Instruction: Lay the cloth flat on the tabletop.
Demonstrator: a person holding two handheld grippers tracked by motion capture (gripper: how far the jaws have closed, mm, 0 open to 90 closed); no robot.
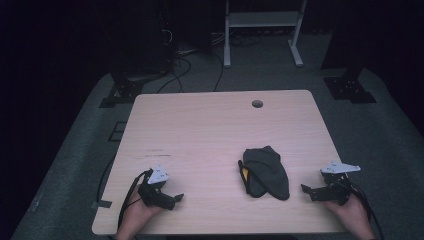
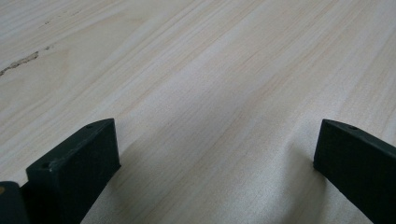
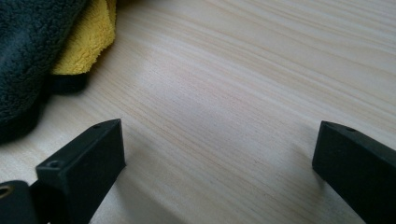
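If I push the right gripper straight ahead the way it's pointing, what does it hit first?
Probably nothing at first: the right gripper, fingers open, faces bare table. The dark cloth with its yellow layer lies just left of that line in the right gripper view; depth is unclear, so a finger might brush it.

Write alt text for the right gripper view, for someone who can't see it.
The right hand-held gripper rests open over a pale wooden table, its two black jaws wide apart with nothing between them. At the upper left lies a fleecy dark grey cloth with a yellow cloth showing from under its edge.
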